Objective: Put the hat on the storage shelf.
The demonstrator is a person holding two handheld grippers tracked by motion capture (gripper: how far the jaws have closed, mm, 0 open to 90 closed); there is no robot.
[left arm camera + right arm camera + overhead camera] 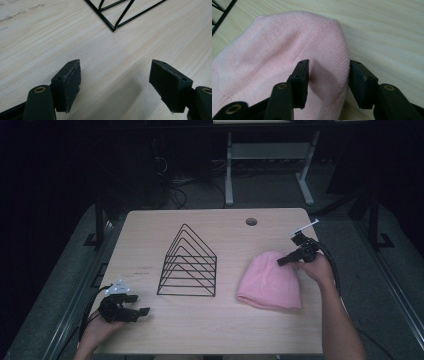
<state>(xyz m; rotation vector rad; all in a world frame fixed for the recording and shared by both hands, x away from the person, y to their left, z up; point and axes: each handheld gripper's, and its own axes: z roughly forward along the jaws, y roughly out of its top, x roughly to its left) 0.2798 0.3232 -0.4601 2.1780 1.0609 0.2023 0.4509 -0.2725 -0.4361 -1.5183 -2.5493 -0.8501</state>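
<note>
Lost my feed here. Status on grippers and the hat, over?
Right gripper pinching the pink hat's edge, fabric bunched between its pads. Left gripper open, idle above bare table. Wire rack stands left of the hat, apart.

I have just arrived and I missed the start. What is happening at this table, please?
A person works at a wooden table with a gripper in each hand. The right gripper is at the edge of a pink knitted hat, with a fold of the fabric between its jaws. The left gripper rests open near the table's front corner. A black wire rack stands between them, with nothing in it.
</note>
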